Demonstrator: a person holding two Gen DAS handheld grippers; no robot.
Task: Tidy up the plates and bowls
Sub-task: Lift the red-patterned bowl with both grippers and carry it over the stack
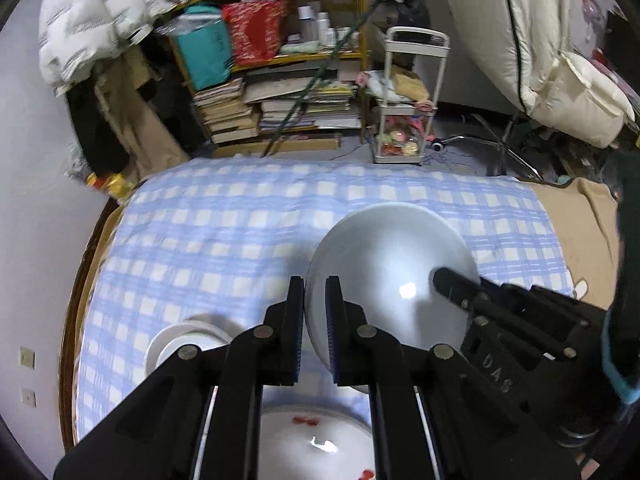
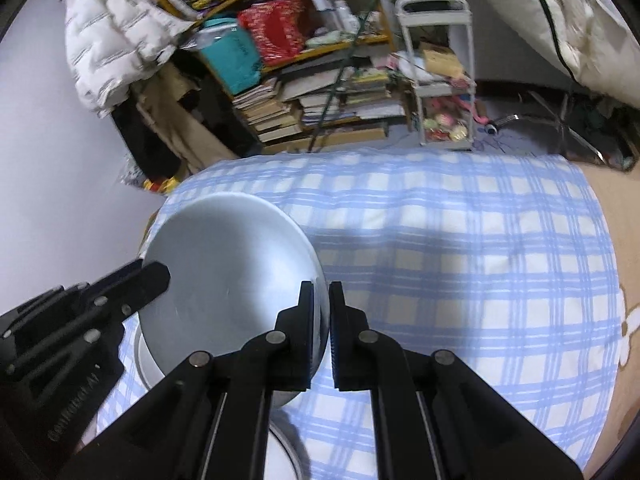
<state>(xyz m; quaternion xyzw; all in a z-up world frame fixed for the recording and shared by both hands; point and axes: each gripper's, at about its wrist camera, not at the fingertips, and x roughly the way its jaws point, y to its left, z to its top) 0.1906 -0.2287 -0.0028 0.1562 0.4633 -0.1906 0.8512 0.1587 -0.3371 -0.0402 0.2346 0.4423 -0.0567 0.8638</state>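
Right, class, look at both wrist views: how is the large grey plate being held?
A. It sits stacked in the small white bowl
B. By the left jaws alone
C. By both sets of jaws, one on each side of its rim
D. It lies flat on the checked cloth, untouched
C: the left gripper and the right gripper each clamp the rim of the grey plate, tilted above the checked cloth.

Tilted white plate [image 1: 390,276] above checked cloth [image 1: 224,232]

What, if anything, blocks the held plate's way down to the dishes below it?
Nothing visible. The white plate hangs between the left claw and right claw over open checked cloth, with the red-patterned plate and stacked bowls below.
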